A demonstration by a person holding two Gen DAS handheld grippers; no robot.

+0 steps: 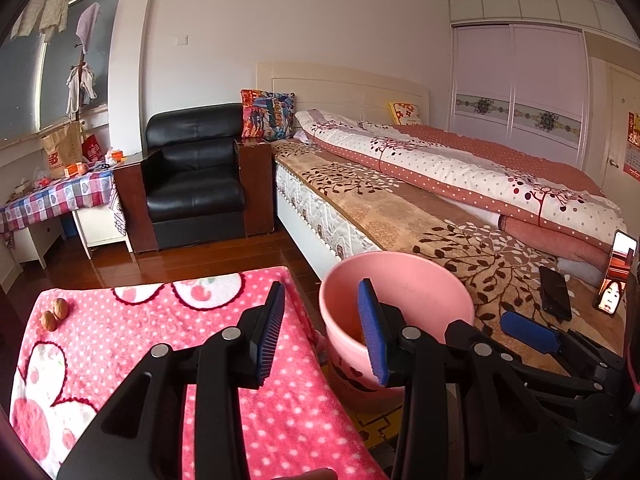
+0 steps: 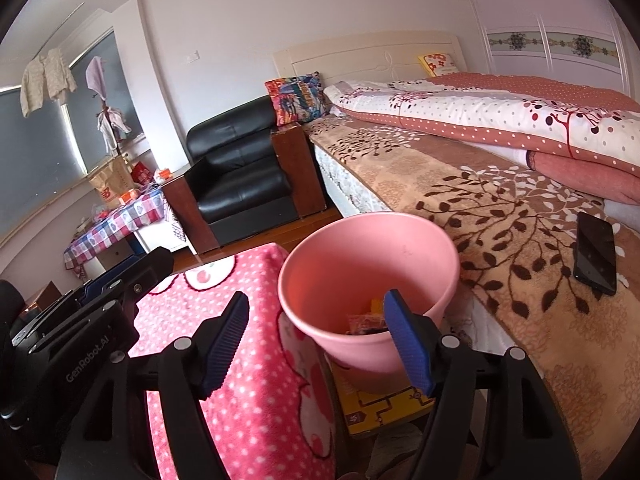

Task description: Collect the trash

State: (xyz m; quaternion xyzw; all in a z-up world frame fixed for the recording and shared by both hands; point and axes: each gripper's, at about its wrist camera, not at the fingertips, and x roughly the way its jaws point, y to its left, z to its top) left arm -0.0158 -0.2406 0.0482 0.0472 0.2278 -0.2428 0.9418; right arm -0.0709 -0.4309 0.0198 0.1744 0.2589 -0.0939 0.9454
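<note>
A pink bin [image 1: 400, 276] [image 2: 368, 256] stands between a pink dotted blanket [image 1: 160, 320] [image 2: 248, 360] and the bed. Orange and yellow wrappers [image 2: 366, 322] lie at its bottom. My left gripper [image 1: 322, 285] is open and empty; its right finger overlaps the bin's near rim and its left finger is over the blanket's edge. My right gripper [image 2: 316, 295] is open and empty in front of the bin's mouth. Two walnuts [image 1: 54, 314] rest on the blanket's far left corner. Each gripper shows at the edge of the other's view.
The bed [image 1: 400, 208] with a brown leaf-pattern cover runs along the right; a black phone [image 2: 595, 258] lies on it and a second phone [image 1: 616, 276] stands lit. A yellow box [image 2: 384, 408] sits under the bin. A black armchair [image 1: 196, 176] and a checked-cloth table [image 1: 56, 196] stand beyond.
</note>
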